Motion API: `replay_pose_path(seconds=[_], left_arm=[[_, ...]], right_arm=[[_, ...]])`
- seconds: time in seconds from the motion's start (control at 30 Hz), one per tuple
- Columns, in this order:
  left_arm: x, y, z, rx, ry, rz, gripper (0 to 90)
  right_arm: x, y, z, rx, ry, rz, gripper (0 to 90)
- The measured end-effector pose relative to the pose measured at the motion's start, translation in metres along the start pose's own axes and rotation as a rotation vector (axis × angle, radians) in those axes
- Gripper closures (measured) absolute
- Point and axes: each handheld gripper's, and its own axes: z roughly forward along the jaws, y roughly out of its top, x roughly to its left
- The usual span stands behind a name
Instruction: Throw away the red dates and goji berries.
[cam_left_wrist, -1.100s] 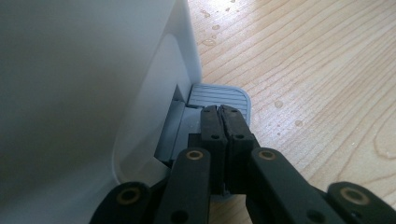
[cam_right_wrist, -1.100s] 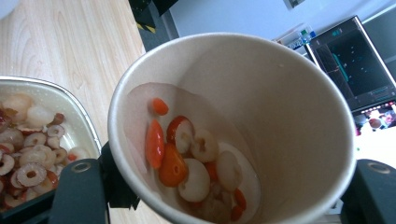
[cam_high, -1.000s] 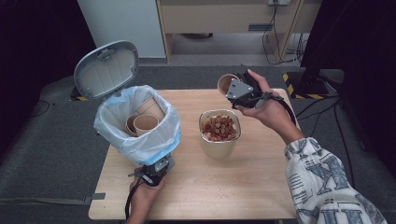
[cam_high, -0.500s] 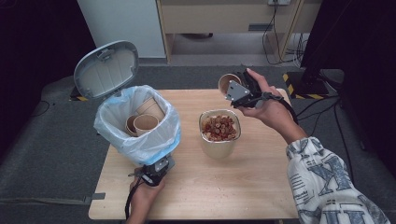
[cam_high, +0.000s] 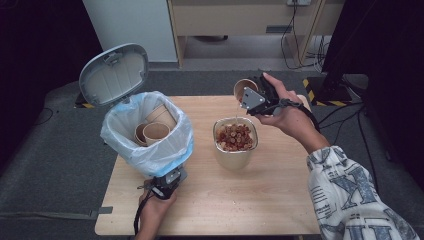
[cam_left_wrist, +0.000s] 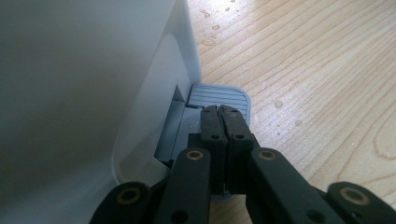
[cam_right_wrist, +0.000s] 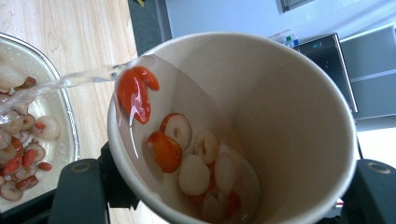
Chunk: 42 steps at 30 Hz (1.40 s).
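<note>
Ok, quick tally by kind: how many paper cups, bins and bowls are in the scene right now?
Paper cups: 3, two in the pedal bin's bag, one tilted in the right gripper
Pedal bin: 1
Bowl of fruit: 1
Total: 5

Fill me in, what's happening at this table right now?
A person works with a tool in each hand. The right tool grips a paper cup, tipped so liquid and fruit pieces pour into the bowl on the table. The left tool, jaws shut, presses on the pedal of the bin, whose lid stands open. Two used cups already lie in the bin's bag.
</note>
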Motion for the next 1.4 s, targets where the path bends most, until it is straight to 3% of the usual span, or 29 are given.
replay_pose_path(seconds=[0.93, 1.1, 1.4], left_arm=[[0.000, 0.000, 0.000, -0.004, -0.001, -0.004, 87.7], [0.000, 0.000, 0.000, -0.004, -0.001, -0.005, 87.7], [0.000, 0.000, 0.000, -0.003, 0.000, -0.005, 87.7]], right_arm=[[-0.002, 0.001, -0.002, -0.006, -0.005, -0.002, 29.7], [-0.005, 0.006, -0.003, -0.007, -0.014, -0.027, 29.7], [-0.002, 0.010, -0.005, 0.028, -0.038, -0.133, 29.8]])
